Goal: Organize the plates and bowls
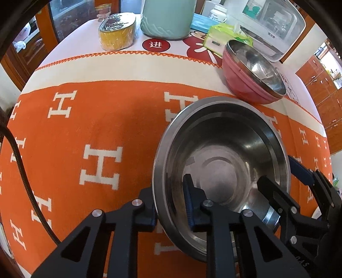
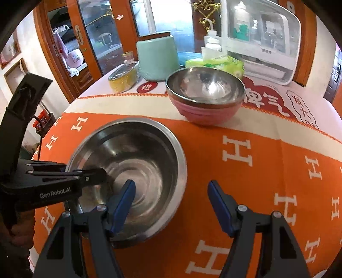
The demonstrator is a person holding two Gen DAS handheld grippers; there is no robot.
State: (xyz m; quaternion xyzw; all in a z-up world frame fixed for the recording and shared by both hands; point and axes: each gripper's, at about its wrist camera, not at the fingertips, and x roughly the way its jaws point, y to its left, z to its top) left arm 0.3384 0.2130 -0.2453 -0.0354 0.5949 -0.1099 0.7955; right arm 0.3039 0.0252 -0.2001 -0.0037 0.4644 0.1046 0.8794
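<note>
Left wrist view: large round stainless steel bowl [image 1: 222, 171] lower right of frame, tilted, nothing inside, sitting on orange blanket with white H pattern [image 1: 96, 128]. Left gripper [image 1: 171, 205] clamped on its near-left rim, one finger outside the wall, blue-padded one inside. Right gripper [image 1: 299, 188] at right edge, spread across the far-right rim, not closed on it. Upper right: pink-walled bowls with steel liners, stacked [image 1: 252, 74], top one holding nothing. Behind: mint green ribbed canister [image 1: 168, 19], yellow oval tin wrapped in film [image 1: 117, 32], green tissue pack [image 1: 226, 36], white countertop appliance [image 1: 271, 27].

Right wrist view: same steel bowl [image 2: 128, 169] left of centre. Right gripper [image 2: 171, 203] fingers wide apart, left blue pad over the bowl interior, right pad over the blanket [image 2: 256, 171]. Left gripper [image 2: 64, 177] entering from left edge, pinching the bowl's left rim. Pink stack [image 2: 205, 94] upper centre, well apart from the steel bowl.
</note>
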